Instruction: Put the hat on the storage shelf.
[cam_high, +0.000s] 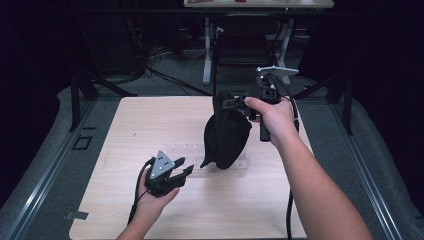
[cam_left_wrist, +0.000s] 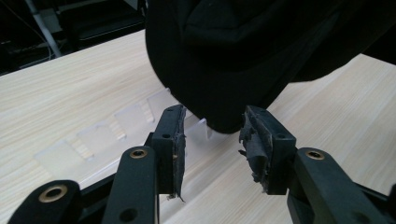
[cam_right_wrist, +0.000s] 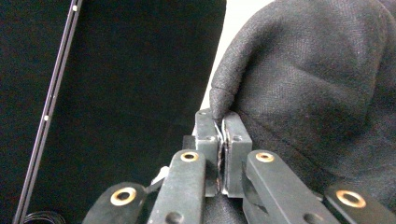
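Setting: a pale wooden table (cam_high: 150, 210) in a dark workroom, desk legs and cables behind it.
Right gripper (cam_high: 231, 104): clamped on an edge of a black cloth (cam_high: 226, 137), holding it up so the fabric hangs, its lower tip touching the tabletop, probably to let the other tool find a free edge.
Left gripper (cam_left_wrist: 212, 140): holding nothing, jaws parted, aimed at the hanging lower end just ahead; nothing lies between the pads (cam_left_wrist: 177, 140).
Nearby: clear plastic strips (cam_left_wrist: 116, 126) lie flat under and beside the cloth.
Obstacles: none apparent between the parted jaws and the fabric.
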